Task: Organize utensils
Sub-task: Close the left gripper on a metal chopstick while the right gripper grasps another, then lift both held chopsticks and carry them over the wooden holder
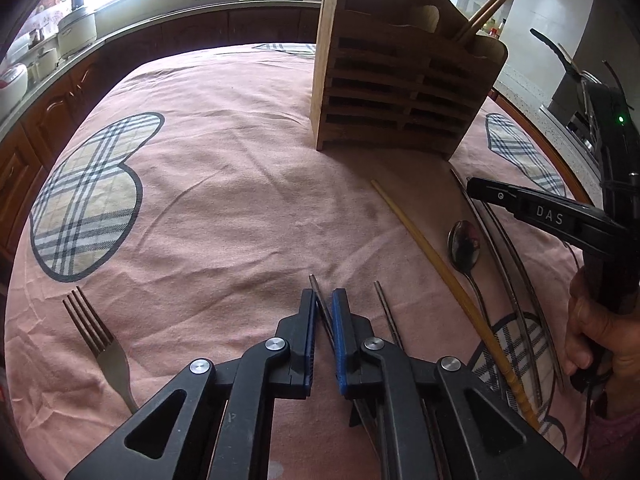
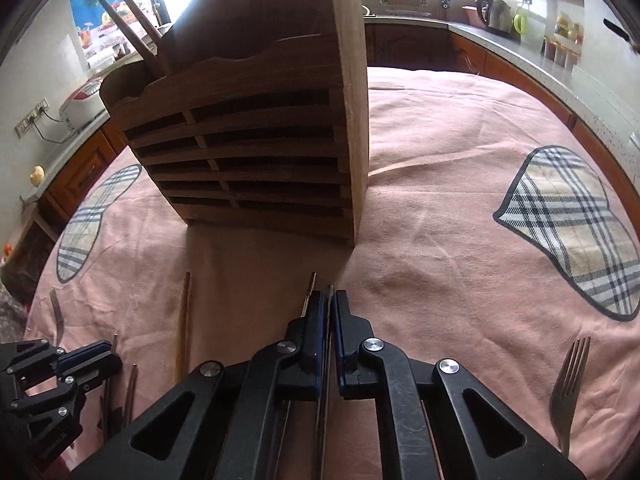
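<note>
Nearest to me, my left hand-held gripper (image 1: 325, 300) is clenched on a thin metal chopstick (image 1: 316, 290), whose tip comes out just beyond the blue pads. A second metal chopstick (image 1: 385, 308) lies free on the pink cloth (image 1: 224, 184) just to the right of it. My right hand-held gripper (image 2: 329, 300) is clenched too, on a thin metal stick (image 2: 330, 292) that runs back under the tool. A darker tip (image 2: 311, 286) shows beside its left pad; I cannot tell what this one is.

Both held pieces have their long axis pointing forward, away from me and toward the wooden holder (image 2: 256, 148). The holder stands upright on the desk straight ahead of the right hand-held gripper, and ahead and to the right of the left one. I judge the right hand is nearer to it. Two wooden chopsticks (image 2: 140, 24) already lean out of its top at the left side, so the next move must lift each stick and turn it tip-down over that opening.
</note>
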